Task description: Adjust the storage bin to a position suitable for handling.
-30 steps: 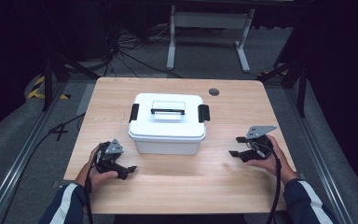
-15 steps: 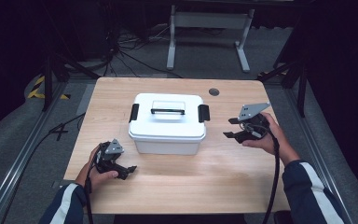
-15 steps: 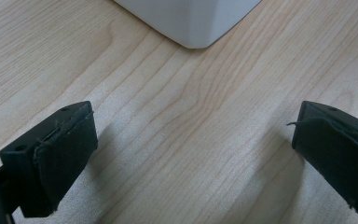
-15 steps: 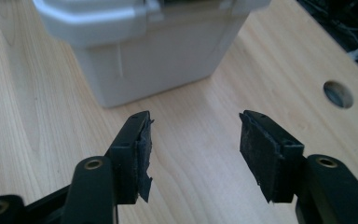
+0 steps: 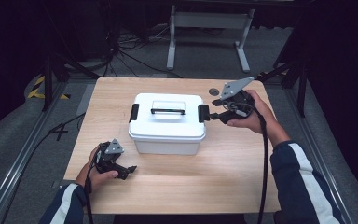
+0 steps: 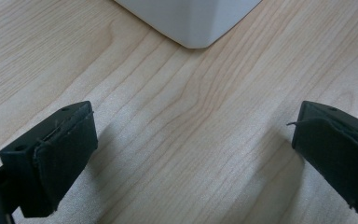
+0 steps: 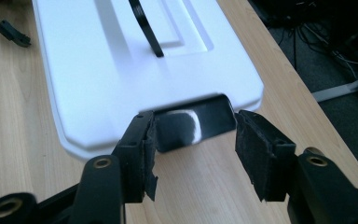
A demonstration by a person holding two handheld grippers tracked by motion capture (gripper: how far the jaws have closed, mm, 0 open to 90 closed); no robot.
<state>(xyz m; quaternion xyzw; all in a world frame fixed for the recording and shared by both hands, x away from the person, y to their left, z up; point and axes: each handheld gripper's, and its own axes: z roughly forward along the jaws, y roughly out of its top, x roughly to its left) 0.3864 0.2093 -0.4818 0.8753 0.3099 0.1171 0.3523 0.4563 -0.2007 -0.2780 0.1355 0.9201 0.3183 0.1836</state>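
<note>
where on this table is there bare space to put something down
Widest bare patch: the near strip of the wooden table, between the white lidded box and the near edge. Also the far strip behind the box. Crowded: right of the box, where the right gripper brackets its black latch, and near-left by the left gripper.

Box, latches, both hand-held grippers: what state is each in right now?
White box: lid on, upright on the table.
Carry handle: folded flat on the lid.
Right latch: down, between the right hand-held gripper's jaws.
Left latch: down.
Right hand-held gripper: open.
Left hand-held gripper: open, over bare table.
</note>
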